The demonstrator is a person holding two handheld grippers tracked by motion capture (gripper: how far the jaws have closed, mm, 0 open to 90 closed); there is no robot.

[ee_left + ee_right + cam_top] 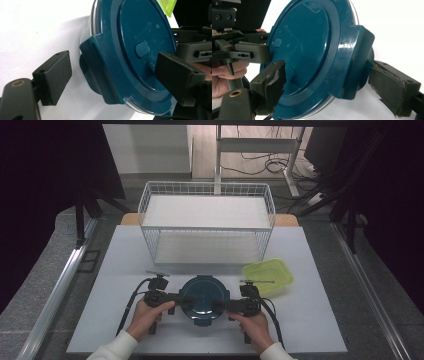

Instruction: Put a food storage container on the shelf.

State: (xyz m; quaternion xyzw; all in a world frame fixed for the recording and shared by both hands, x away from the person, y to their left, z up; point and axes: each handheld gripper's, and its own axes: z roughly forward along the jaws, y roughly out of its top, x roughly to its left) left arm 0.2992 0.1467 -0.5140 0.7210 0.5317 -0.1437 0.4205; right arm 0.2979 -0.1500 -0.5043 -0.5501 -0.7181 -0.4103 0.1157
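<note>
A round container with a dark teal lid (204, 296) sits on the white table (125, 270) near its front edge. My left gripper (184, 298) is at its left side and my right gripper (223, 305) at its right. In the left gripper view the open jaws (115, 77) straddle a latch tab (105, 72) of the lid (140, 37), with a gap beside the lower jaw. In the right gripper view the jaws (332, 85) straddle the opposite tab (357, 57); one pad (274, 80) lies against the lid top (307, 37), while the other stands just off the underside.
A white wire basket rack (207, 220) with two shelves stands at the back of the table. A shallow yellow-green container (267, 275) lies to the right of the teal one, its corner visible as the green container (168, 6). Hands hold both grippers.
</note>
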